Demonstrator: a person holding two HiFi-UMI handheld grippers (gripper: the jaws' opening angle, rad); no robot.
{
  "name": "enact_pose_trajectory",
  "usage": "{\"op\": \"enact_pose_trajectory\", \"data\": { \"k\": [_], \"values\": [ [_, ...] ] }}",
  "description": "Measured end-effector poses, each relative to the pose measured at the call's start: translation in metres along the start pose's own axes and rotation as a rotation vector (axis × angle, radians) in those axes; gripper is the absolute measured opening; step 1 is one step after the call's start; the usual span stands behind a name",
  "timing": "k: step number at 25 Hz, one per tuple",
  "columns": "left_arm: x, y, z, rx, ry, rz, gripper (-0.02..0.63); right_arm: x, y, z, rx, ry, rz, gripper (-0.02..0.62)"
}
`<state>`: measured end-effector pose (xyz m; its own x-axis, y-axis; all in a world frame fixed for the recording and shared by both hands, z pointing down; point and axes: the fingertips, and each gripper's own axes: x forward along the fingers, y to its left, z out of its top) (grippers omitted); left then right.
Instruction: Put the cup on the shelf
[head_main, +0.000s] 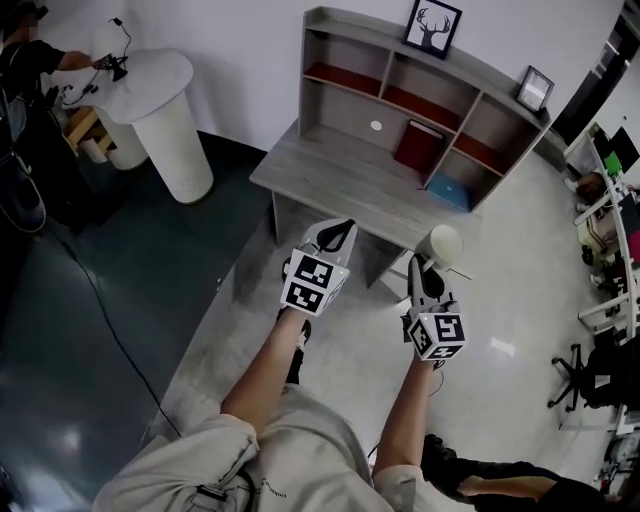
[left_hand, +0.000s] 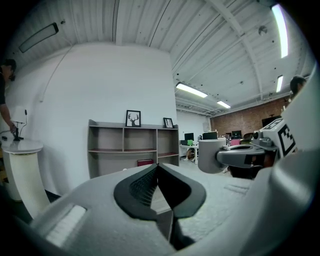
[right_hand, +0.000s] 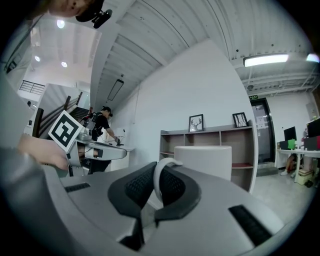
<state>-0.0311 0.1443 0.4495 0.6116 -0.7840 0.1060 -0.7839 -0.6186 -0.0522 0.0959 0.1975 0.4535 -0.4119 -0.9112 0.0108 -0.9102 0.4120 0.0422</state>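
The pale cup (head_main: 445, 243) hung in the air at the near right of the grey desk (head_main: 330, 165), not on any surface and well short of the shelf (head_main: 455, 75) at the desk's far side. Its curved handle (right_hand: 159, 176) sat clamped between the dark pads of the right gripper (head_main: 421, 268), whose jaws were closed onto it, with the cup's body standing upright just beyond the jaw tips. The left gripper (head_main: 336, 236) hovered to the left of it, near the desk's near edge; its jaws met at the tips with nothing between them.

In the shelf's lower compartments a red book (head_main: 418, 145) leaned upright, and a blue object (head_main: 450, 192) lay to its right. Two framed pictures stood on top, a deer print (head_main: 432, 27) toward the middle and a smaller frame (head_main: 535, 88) at the right end. Far left, a white round pedestal table (head_main: 165, 110) stood on the dark floor, with a person (head_main: 25, 60) reaching onto it.
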Motion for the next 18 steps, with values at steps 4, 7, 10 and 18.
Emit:
{"op": "enact_pose_trajectory", "data": {
  "k": [4, 7, 10, 18],
  "values": [
    [0.041, 0.016, 0.002, -0.004, -0.006, -0.009, 0.009, 0.031, -0.028, -0.001, 0.004, 0.001, -0.013, 0.017],
    [0.072, 0.027, 0.012, 0.0, -0.005, -0.023, 0.009, 0.053, -0.049, 0.004, -0.001, 0.002, -0.03, 0.017],
    [0.088, 0.051, 0.024, 0.015, -0.008, -0.036, 0.009, 0.085, -0.052, 0.015, -0.008, -0.006, -0.03, 0.017],
    [0.137, 0.121, 0.034, 0.026, -0.005, -0.035, 0.009, 0.172, -0.059, 0.022, -0.006, -0.009, -0.013, 0.017]
  ]
}}
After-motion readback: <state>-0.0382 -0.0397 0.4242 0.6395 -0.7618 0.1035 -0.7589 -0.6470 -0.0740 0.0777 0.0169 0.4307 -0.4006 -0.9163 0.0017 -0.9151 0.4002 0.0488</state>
